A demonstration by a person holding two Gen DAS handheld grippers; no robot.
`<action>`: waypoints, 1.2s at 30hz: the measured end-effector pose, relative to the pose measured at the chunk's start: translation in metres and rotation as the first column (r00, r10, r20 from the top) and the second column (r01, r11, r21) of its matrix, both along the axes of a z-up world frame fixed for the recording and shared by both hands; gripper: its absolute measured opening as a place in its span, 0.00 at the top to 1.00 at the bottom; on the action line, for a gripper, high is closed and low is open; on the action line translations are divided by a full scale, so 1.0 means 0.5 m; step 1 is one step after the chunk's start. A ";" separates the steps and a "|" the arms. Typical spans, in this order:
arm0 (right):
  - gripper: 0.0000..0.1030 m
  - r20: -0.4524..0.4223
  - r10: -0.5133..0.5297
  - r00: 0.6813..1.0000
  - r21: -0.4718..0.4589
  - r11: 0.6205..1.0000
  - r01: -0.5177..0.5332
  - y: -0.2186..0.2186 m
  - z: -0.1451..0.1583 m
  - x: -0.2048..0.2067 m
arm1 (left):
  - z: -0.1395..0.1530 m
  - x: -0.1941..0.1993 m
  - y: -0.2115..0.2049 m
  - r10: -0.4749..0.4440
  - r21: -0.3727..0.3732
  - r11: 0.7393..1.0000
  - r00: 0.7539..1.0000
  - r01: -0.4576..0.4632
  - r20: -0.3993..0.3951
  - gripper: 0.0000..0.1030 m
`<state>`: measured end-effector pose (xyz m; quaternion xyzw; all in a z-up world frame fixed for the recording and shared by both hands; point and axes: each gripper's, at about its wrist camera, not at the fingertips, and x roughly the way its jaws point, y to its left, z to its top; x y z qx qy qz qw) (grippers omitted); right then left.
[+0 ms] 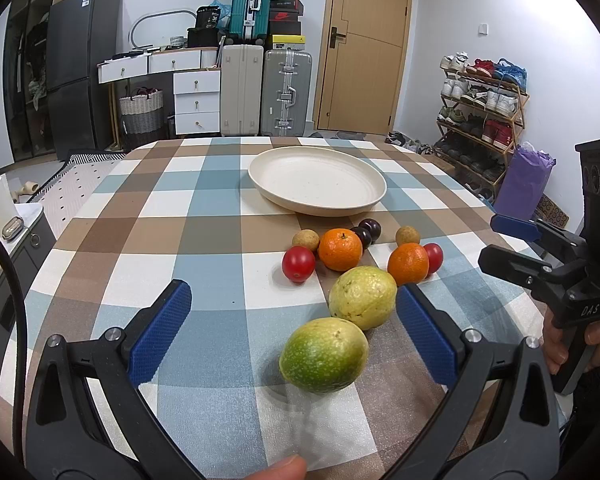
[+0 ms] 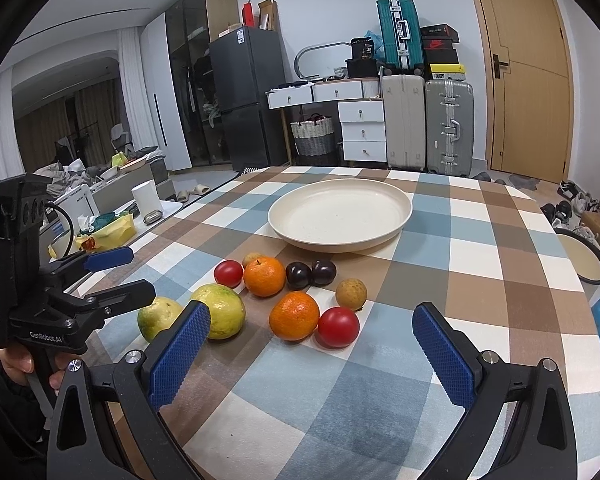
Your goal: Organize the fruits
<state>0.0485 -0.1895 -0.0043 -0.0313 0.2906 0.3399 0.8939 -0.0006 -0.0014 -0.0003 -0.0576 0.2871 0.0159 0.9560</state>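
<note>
A cream plate (image 1: 358, 196) (image 2: 400, 210) sits empty at the far middle of the checked table. In front of it lies a cluster of fruit: two oranges (image 1: 340, 249) (image 2: 294, 315), two red tomatoes (image 1: 298, 263) (image 2: 338, 326), two dark plums (image 1: 369, 228) (image 2: 323, 272), two brown longans (image 1: 407, 235) (image 2: 351, 293) and two green-yellow guavas (image 1: 324, 354) (image 2: 222, 310). My left gripper (image 1: 294, 330) is open, its fingers either side of the nearest guava without touching it. My right gripper (image 2: 312, 356) is open and empty, just short of the near tomato and orange.
The table (image 1: 188, 240) has a rounded edge with a drop on all sides. Suitcases (image 1: 286, 92), a drawer unit (image 1: 196, 100), a fridge (image 1: 80, 68) and a shoe rack (image 1: 480, 112) stand beyond it. A cluttered low surface (image 2: 108, 232) lies to the left.
</note>
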 end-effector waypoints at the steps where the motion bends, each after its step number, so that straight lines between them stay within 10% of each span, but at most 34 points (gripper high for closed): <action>1: 0.00 0.000 -0.002 1.000 -0.001 1.000 0.002 0.000 -0.001 0.000 | 0.000 0.000 0.000 0.000 0.000 1.000 1.000 0.000 0.000 0.01; 36: 0.11 -0.222 -0.096 0.970 -0.262 0.964 0.035 0.019 -0.064 0.111 | -0.031 0.027 0.007 -0.109 -0.007 0.994 0.983 0.109 -0.148 0.04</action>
